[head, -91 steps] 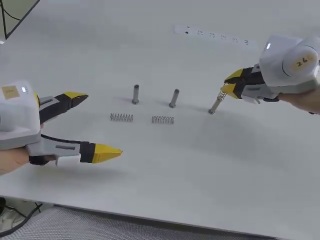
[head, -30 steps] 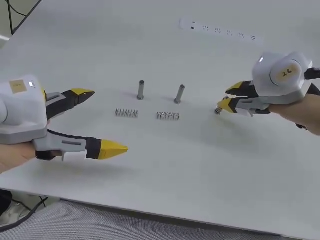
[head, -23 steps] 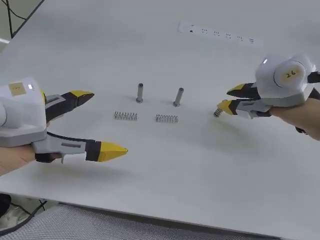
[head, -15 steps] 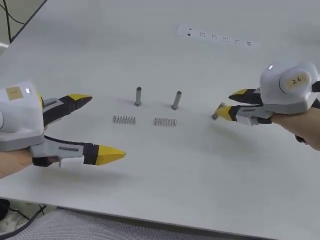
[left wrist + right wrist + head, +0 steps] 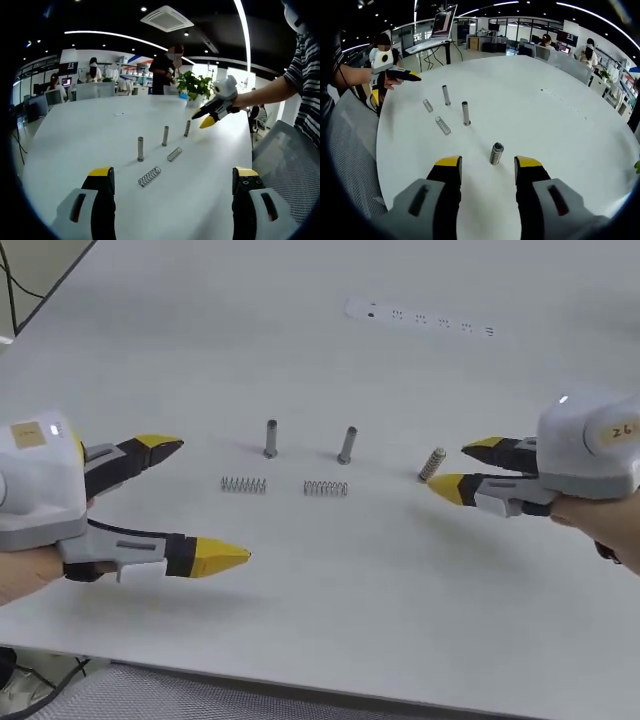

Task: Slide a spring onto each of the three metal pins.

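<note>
From the head view, the left gripper (image 5: 195, 500) hovered low over the white desk (image 5: 330, 620). Its fingers (image 5: 215, 557) were spread wide and empty, apparently parked clear of the work. The right gripper (image 5: 462, 467) pointed at the sprung pin (image 5: 432, 464), a short grey metal pin wearing a coiled steel spring; its fingers were parted, with the pin just beyond their tips. Two bare grey metal pins (image 5: 271, 438) (image 5: 347, 444) stood upright to that pin's left. A loose coiled wire spring (image 5: 243, 485) (image 5: 325, 488) lay flat just in front of each, likely laid out to pair spring with pin. A white power strip (image 5: 430, 320) lay far back.

In the left gripper view, the spread fingers (image 5: 102, 175) framed the row: loose springs (image 5: 149, 176) (image 5: 174, 153), bare pins (image 5: 140, 149) (image 5: 165, 135), then the sprung pin (image 5: 187, 128) beside the right gripper (image 5: 215, 107).

In the right gripper view, the sprung pin (image 5: 495, 153) stood just ahead of the open fingers (image 5: 449, 162), apart from both. One pin of three seemed finished, and the nearer bare pin (image 5: 465, 113) and spring (image 5: 442, 125) looked the likely next pair.
</note>
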Tool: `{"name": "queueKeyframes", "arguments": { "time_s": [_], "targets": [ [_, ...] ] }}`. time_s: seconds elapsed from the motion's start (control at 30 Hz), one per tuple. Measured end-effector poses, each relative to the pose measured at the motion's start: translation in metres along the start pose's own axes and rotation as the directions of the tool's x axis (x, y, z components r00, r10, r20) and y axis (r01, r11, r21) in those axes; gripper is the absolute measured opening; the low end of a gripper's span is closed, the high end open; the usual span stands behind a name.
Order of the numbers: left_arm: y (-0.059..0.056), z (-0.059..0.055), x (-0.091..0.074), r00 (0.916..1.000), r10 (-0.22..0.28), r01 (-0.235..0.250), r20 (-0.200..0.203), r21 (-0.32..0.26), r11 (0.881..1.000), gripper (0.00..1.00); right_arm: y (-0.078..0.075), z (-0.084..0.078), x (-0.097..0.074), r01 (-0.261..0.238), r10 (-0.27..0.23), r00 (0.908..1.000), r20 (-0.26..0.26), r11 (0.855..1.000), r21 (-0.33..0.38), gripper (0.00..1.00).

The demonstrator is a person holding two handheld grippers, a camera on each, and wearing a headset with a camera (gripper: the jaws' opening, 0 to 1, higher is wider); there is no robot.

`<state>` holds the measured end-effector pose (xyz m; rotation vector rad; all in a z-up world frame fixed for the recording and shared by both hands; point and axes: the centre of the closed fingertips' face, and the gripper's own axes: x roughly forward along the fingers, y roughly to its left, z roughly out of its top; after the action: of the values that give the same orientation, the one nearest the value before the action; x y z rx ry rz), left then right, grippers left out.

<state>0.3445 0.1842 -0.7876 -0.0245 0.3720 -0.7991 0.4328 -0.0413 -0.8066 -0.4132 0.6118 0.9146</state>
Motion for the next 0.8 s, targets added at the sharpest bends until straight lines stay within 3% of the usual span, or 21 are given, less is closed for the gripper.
{"name": "queueKeyframes", "arguments": {
  "time_s": [0.33,0.6,0.8],
  "targets": [
    [0.003,0.004,-0.001,1.0000,0.003,-0.003,0.008,0.004,1.000,0.97,0.015,0.000,-0.018,-0.014,0.010,0.9968,0.079,0.999,0.051,0.49],
    [0.002,0.004,0.000,1.0000,0.000,0.000,0.009,0.000,1.000,0.97,0.040,-0.012,-0.025,-0.068,0.059,0.9936,0.097,0.993,0.093,0.50],
    [0.002,0.004,-0.001,0.9999,0.001,-0.001,0.011,0.000,1.000,0.97,0.050,-0.016,-0.026,-0.083,0.071,0.9923,0.102,0.990,0.113,0.50]
  ]
}}
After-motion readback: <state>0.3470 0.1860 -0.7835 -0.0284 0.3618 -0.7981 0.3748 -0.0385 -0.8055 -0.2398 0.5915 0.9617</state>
